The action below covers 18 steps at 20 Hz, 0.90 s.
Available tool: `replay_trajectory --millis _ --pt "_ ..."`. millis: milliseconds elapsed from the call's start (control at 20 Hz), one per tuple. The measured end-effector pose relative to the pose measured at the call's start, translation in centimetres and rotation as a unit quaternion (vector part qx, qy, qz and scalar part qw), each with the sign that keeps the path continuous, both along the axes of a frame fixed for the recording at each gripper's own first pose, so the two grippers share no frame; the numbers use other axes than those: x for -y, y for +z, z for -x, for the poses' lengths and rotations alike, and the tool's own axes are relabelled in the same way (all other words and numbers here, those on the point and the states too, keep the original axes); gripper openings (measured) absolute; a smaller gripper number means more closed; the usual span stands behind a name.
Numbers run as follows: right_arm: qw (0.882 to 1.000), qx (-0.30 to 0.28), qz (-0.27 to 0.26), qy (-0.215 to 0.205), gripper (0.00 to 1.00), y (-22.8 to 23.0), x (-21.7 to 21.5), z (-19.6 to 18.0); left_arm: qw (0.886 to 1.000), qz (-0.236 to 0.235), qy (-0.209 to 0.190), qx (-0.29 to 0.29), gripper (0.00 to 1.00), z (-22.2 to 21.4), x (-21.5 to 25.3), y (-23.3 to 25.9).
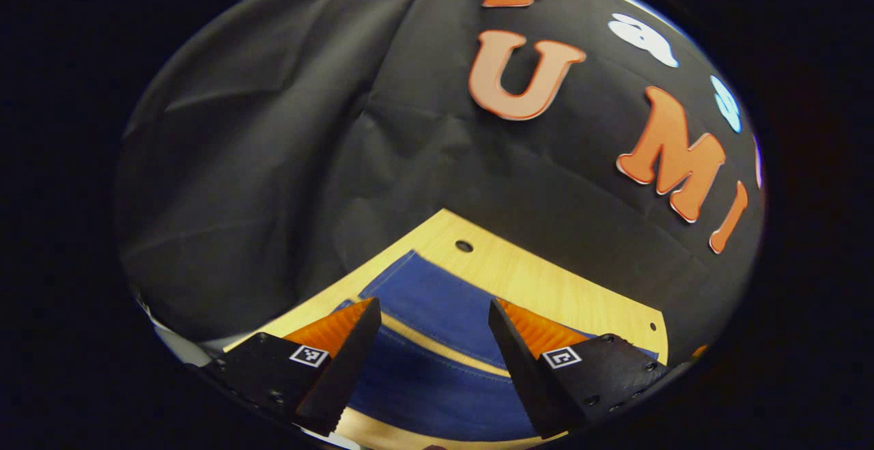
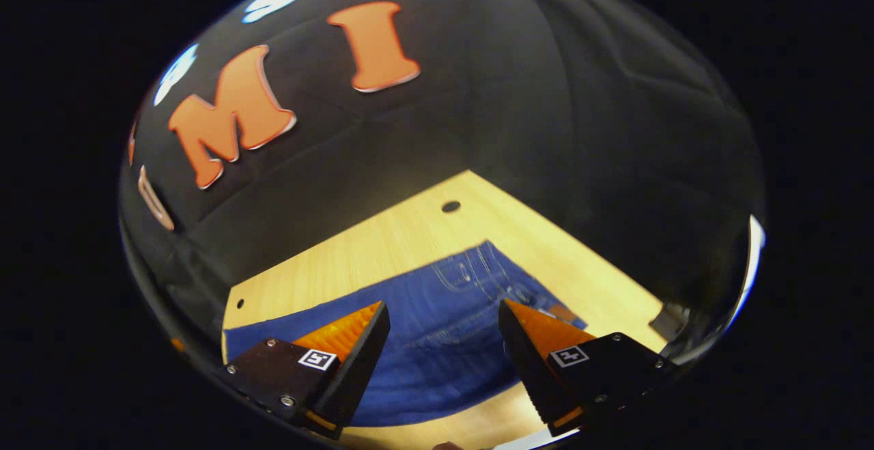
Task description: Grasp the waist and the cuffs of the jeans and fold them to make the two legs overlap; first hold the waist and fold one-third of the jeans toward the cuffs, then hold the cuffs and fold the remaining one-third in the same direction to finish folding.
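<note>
Blue jeans lie flat on a light wooden table. In the left gripper view their two legs stretch out side by side with a strip of table between them, cuffs toward the wall. My left gripper hovers above the legs, open, with nothing between its fingers. In the right gripper view the waist end of the jeans shows, with pocket stitching near the far edge. My right gripper hangs over it, open and holding nothing.
The wooden table has a round hole near its far corner, and its bare top shows a similar hole. Black cloth walls close in behind the table on both sides.
</note>
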State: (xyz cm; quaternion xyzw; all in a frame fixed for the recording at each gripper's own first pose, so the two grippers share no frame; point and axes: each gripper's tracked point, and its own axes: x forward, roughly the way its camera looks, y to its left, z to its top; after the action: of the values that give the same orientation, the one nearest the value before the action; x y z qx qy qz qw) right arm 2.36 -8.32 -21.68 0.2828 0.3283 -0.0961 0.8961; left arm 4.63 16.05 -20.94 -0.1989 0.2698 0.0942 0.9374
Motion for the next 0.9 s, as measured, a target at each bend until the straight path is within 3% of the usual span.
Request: replay_trajectory --millis 150,300,550,900 --pt "0.998 -0.040 -0.049 -0.026 0.98 -3.3 1.6 0.9 0.998 0.043 0.019 -0.045 0.98 1.9 -1.9 -3.4" --pt "0.993 -0.088 -0.080 -0.020 0.98 -7.1 1.9 1.7 0.990 0.104 0.042 -0.087 0.98 3.6 -2.8 -7.0" --pt "0.977 -0.161 -0.136 -0.012 0.98 -11.8 1.7 3.1 0.963 0.202 0.097 -0.152 0.98 8.0 -5.5 -13.3" --pt "0.959 -0.207 -0.191 -0.031 0.98 -15.4 1.7 4.2 0.930 0.291 0.166 -0.154 0.98 10.7 -8.5 -17.4"
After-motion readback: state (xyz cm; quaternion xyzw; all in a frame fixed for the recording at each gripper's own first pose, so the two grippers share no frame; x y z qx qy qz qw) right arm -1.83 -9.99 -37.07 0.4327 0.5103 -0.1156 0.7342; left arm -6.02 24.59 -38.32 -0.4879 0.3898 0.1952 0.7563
